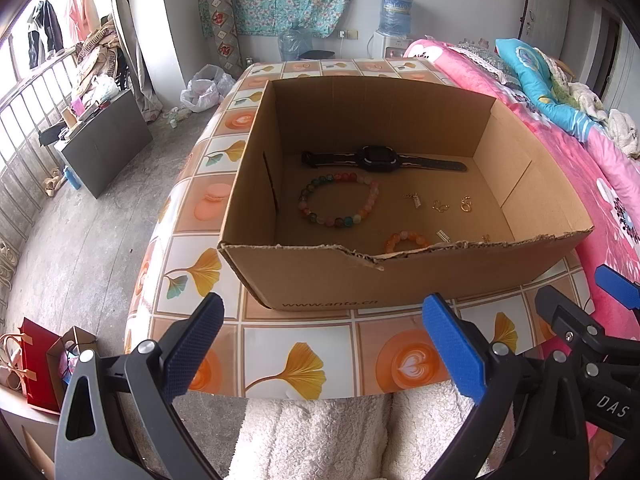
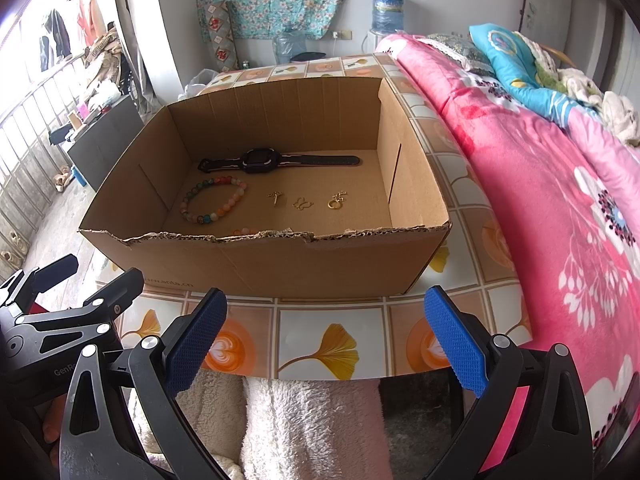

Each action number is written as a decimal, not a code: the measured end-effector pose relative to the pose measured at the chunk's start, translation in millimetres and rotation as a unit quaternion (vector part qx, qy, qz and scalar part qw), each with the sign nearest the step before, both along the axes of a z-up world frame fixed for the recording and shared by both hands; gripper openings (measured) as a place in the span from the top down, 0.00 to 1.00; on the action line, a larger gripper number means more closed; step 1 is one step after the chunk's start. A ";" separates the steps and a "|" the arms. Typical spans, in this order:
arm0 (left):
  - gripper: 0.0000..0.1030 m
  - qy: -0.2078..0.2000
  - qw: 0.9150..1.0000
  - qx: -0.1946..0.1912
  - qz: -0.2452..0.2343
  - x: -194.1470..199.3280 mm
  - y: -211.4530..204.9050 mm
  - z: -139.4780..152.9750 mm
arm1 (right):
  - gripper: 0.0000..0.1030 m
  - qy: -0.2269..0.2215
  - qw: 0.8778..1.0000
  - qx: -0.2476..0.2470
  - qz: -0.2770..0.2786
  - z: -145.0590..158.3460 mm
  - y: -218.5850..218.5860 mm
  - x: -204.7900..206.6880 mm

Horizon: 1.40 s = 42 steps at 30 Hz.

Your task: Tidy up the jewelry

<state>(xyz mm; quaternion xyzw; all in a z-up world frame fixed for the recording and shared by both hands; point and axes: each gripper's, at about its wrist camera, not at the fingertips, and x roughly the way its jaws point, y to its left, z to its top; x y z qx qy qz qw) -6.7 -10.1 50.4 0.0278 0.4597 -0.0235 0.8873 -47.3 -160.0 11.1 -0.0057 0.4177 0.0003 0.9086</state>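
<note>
The near wall of the cardboard box (image 2: 280,256) hides most of the small orange bracelet (image 1: 406,241), and in the right wrist view only a sliver of beads shows above the torn rim. Two tiny charms (image 1: 443,235) beside it are half hidden. The three gold pieces (image 2: 303,202) are too small to identify.

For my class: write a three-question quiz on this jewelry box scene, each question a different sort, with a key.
1. True or false: the watch lies nearer the cardboard box's far wall than the multicolored bead bracelet does.
2. Multiple choice: the left gripper is A) open, B) shut on a bracelet, C) shut on the watch.
3. Fill in: the right gripper hovers over the ___ tablecloth.

Key: 1 true; 2 A; 3 tiled.
</note>
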 end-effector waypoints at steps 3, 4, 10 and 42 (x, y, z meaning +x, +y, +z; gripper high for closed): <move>0.05 0.000 1.000 0.000 0.000 0.1 -0.3 0.5 | 0.08 0.000 1.000 0.000 0.000 -0.7 0.6 -0.4; 0.05 0.000 1.000 -0.001 0.000 -0.1 -0.5 0.7 | 0.08 0.000 1.000 0.000 0.000 -0.7 0.5 -0.4; 0.05 0.000 1.000 0.000 0.001 -0.3 -0.7 0.7 | 0.08 0.001 1.000 0.001 0.000 -0.5 0.1 -0.1; 0.05 0.004 1.000 -0.003 0.004 0.7 -3.0 -0.6 | 0.08 0.002 1.000 0.003 0.001 -2.5 0.7 -0.6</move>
